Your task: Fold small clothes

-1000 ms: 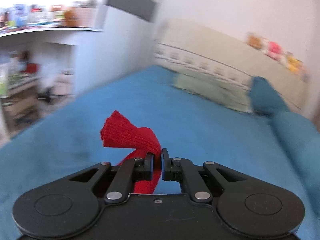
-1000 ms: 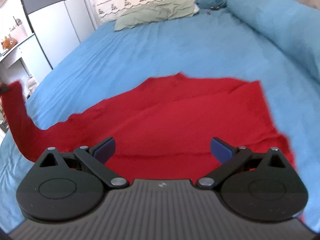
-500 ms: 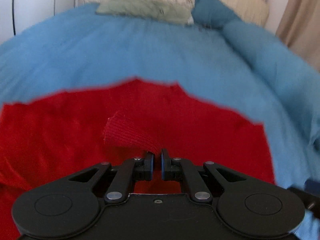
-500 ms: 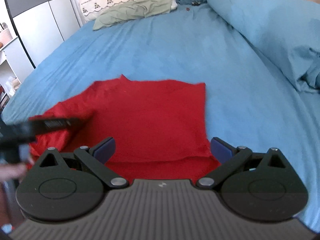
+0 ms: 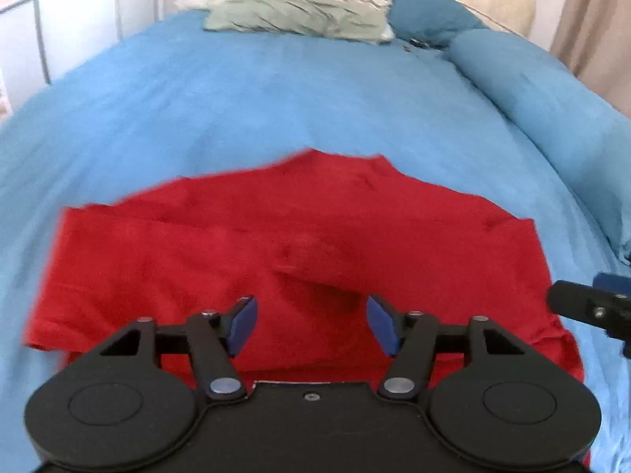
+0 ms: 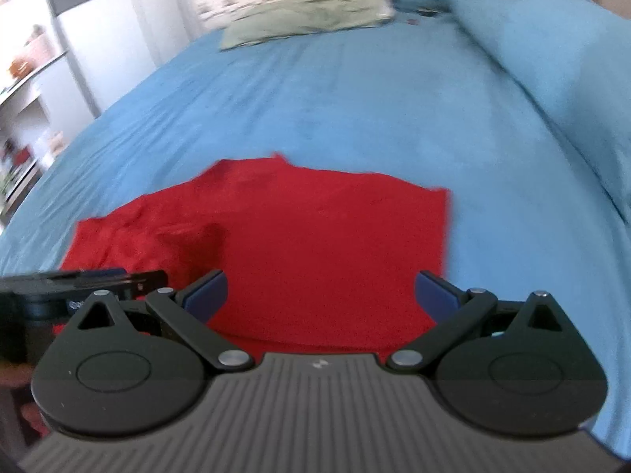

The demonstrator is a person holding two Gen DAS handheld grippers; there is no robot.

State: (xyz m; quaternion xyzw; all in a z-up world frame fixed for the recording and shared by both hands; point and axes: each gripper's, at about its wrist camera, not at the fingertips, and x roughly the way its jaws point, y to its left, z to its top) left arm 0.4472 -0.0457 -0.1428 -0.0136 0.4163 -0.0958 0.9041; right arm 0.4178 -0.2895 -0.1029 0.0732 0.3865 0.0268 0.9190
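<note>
A red knit garment [image 5: 299, 244] lies on the blue bedspread [image 5: 276, 94], with its left sleeve folded over the body. My left gripper [image 5: 311, 325] is open and empty just above its near edge. In the right wrist view the garment [image 6: 315, 236] lies flat ahead of my right gripper [image 6: 321, 295], which is open and empty. A part of the right gripper shows at the right edge of the left wrist view [image 5: 591, 307]. The left gripper shows at the left of the right wrist view [image 6: 79, 283].
Pillows [image 5: 292, 15] lie at the head of the bed. A rolled blue duvet [image 5: 544, 90] runs along the right side. A white wardrobe [image 6: 106, 39] and shelves [image 6: 23, 90] stand to the left.
My left gripper carried the red sleeve over onto the garment's body, then opened and let it go. The right gripper stayed open and shifted slightly.
</note>
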